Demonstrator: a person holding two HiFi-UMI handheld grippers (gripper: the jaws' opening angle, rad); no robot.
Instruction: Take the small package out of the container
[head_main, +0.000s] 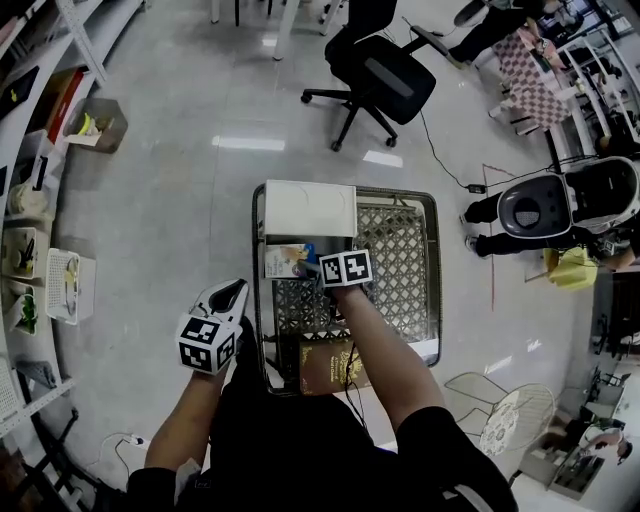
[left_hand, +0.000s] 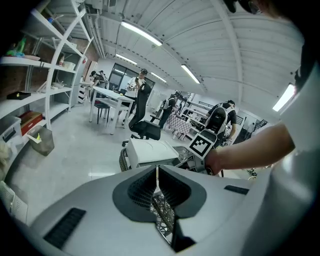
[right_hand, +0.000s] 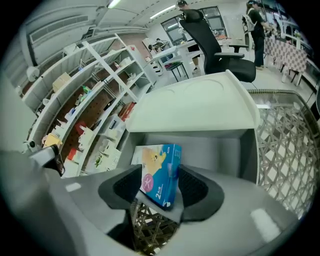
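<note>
A small blue and pink package (right_hand: 161, 172) stands upright between the pads of my right gripper (right_hand: 160, 186), which press on both its sides. It is at the mouth of a white box (right_hand: 200, 107) whose grey inside shows behind it. In the head view the package (head_main: 288, 260) lies just in front of the white box (head_main: 310, 208), at the far left of a wire cart (head_main: 405, 260), and my right gripper (head_main: 316, 265) reaches to it from the right. My left gripper (head_main: 232, 293) hangs outside the cart's left side, and its jaws (left_hand: 157, 182) are shut on nothing.
A brown flat pack (head_main: 325, 362) lies in the near end of the cart. A black office chair (head_main: 385, 75) stands beyond the cart. White shelves (head_main: 40, 200) with bins line the left. A person stands by a round white and black machine (head_main: 530, 205) at the right.
</note>
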